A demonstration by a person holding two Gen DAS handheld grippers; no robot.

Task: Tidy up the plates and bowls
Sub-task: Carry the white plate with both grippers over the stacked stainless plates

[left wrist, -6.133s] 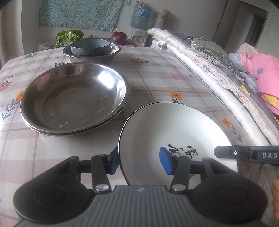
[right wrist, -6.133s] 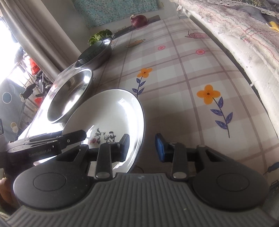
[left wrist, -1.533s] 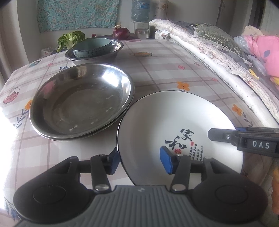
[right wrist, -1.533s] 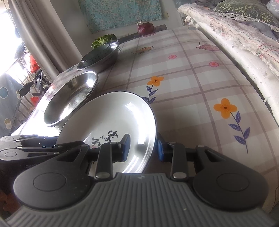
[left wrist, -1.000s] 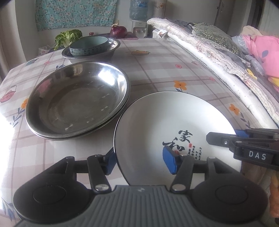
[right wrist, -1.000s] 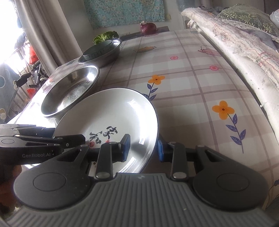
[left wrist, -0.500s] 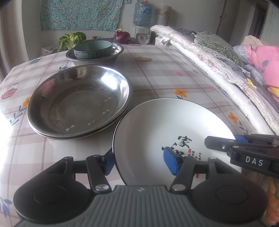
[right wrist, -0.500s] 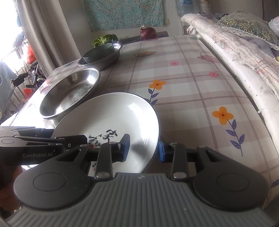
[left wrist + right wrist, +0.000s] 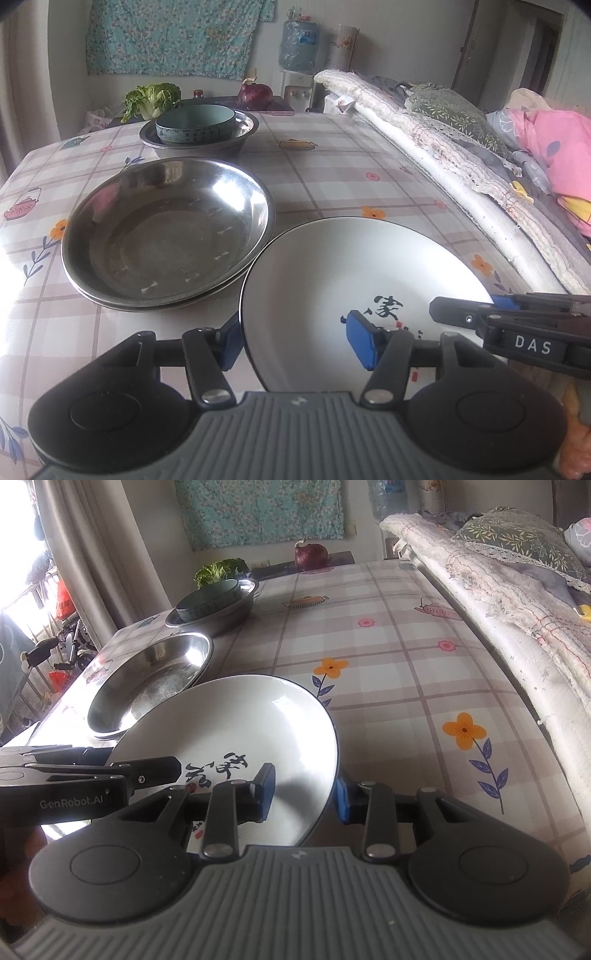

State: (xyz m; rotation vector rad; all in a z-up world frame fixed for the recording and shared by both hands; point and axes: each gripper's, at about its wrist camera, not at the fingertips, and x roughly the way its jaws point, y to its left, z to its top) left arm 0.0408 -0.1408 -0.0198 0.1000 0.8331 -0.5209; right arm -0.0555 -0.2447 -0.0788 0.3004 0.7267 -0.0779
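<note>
A white plate [image 9: 351, 266] with black characters and a dark rim hangs tilted just above the table, close beside two stacked steel plates [image 9: 166, 229]. My left gripper [image 9: 295, 341] is shut on its near left rim, one pad under the edge and one on the inside. My right gripper [image 9: 303, 797] is shut on the plate [image 9: 240, 731] at its near right rim. Each gripper shows in the other's view as a black arm. In the right wrist view the plate's far edge overlaps the steel plates [image 9: 147, 679].
A teal bowl [image 9: 195, 123] sits inside a steel bowl [image 9: 243, 129] at the far end of the checked tablecloth [image 9: 332, 166]. Behind them lie a cabbage [image 9: 151, 99] and a red onion [image 9: 255, 96]. Folded bedding [image 9: 443, 147] runs along the table's right side.
About six seconds ago a gap showed between the right gripper's outer pad and the rim; now that pad touches it. Over the last second both views tipped up slightly and the plate kept its place between the jaws.
</note>
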